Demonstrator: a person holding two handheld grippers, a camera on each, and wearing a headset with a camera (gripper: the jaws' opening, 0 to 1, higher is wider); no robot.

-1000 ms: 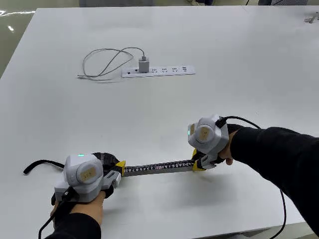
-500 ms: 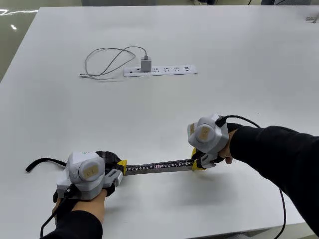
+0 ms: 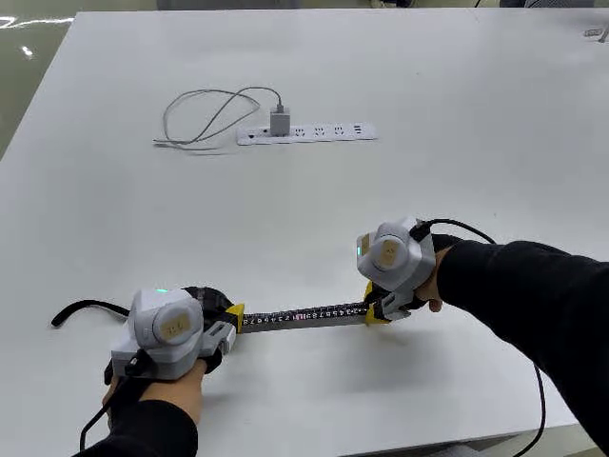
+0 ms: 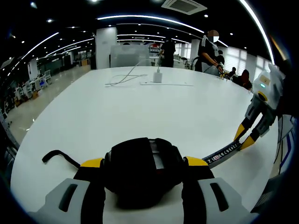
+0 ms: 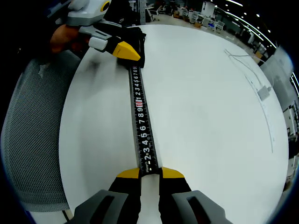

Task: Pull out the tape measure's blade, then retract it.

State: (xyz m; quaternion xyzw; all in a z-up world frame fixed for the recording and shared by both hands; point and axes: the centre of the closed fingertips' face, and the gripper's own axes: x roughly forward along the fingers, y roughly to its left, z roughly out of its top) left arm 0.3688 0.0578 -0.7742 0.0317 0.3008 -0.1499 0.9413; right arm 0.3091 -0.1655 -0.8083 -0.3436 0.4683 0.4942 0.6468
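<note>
A black tape measure (image 4: 145,170) sits between the yellow-tipped jaws of my left gripper (image 4: 145,162), which is shut on its case. Its wrist strap (image 4: 56,156) trails off to the left on the white table. The dark numbered blade (image 5: 140,116) lies flat on the table, drawn out past the 9 mark. My right gripper (image 5: 150,173) is shut on the blade's end. In the head view the blade (image 3: 304,316) spans between the left gripper (image 3: 221,322) at lower left and the right gripper (image 3: 374,312) at lower right.
A white power strip (image 3: 306,132) with a plugged-in charger and a looped grey cable (image 3: 205,114) lies further back on the white table (image 3: 457,114). The table's near edge runs just below my hands. People (image 4: 208,51) stand beyond the far end.
The two grippers have come slightly closer together, and the exposed blade is a little shorter. Both keep their hold.
</note>
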